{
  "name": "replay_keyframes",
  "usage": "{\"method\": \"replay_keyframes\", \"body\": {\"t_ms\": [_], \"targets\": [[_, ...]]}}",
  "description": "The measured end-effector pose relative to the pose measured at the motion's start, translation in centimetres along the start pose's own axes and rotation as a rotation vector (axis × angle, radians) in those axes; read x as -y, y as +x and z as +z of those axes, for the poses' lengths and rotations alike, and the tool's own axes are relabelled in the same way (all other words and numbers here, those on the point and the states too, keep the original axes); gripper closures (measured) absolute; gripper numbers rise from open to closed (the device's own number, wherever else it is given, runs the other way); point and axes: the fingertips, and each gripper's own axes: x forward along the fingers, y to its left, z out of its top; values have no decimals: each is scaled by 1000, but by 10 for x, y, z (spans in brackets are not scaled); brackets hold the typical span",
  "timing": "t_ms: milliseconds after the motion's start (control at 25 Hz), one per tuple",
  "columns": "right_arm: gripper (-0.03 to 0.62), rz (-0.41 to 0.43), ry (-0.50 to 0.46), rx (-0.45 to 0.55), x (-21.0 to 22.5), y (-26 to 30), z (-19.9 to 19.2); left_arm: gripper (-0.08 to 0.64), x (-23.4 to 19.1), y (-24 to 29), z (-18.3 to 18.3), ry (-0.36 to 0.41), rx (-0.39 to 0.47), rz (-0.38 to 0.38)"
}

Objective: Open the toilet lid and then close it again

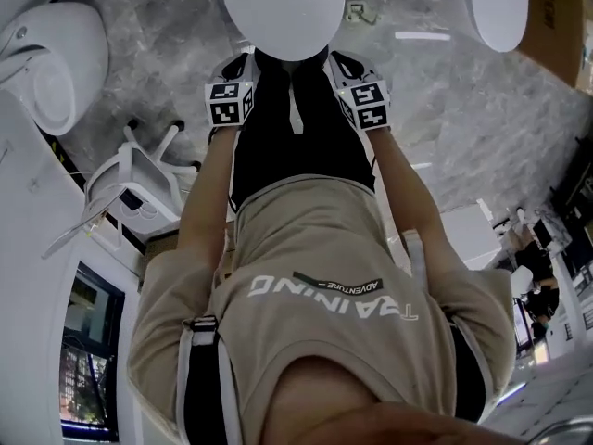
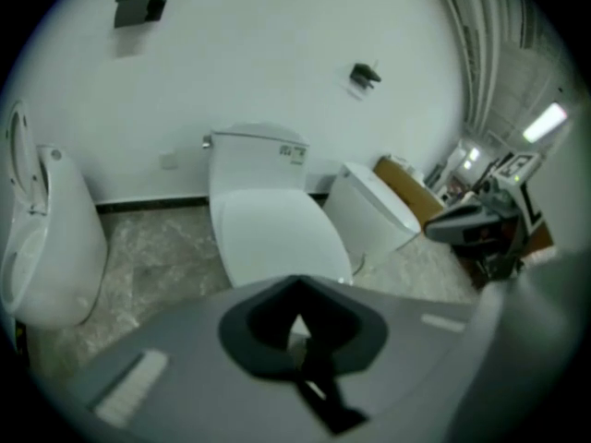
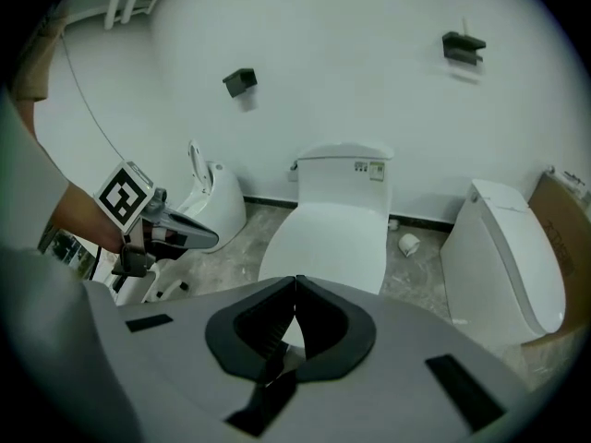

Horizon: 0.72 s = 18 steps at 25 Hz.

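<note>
The white toilet has its lid (image 2: 277,238) down, in front of its tank (image 2: 257,160). The lid (image 3: 328,243) also lies straight ahead in the right gripper view, and in the head view the lid (image 1: 278,7) is the white oval at the top. Both grippers hang side by side short of its front edge, pointing down at it. My left gripper (image 2: 295,282) is shut and empty, its tips touching. My right gripper (image 3: 295,280) is shut too, with nothing between its jaws. In the head view the left gripper (image 1: 237,70) and the right gripper (image 1: 346,69) show their marker cubes.
A second white toilet (image 3: 508,266) stands to the right with a cardboard box (image 2: 406,187) behind it. A white urinal-like fixture (image 2: 46,247) stands to the left. A paper roll (image 3: 409,244) lies on the marble floor. Two black fittings (image 3: 240,81) hang on the wall.
</note>
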Motion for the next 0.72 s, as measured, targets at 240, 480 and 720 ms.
{"method": "replay_keyframes", "body": {"t_ms": [240, 480, 720], "targets": [[578, 49, -72, -90, 15, 70, -60, 554, -19, 54, -63, -193, -62, -1], [577, 84, -82, -165, 43, 121, -108, 543, -30, 98, -103, -248, -88, 1], [578, 93, -75, -238, 74, 131, -154, 488, -31, 127, -112, -366, -71, 4]]}}
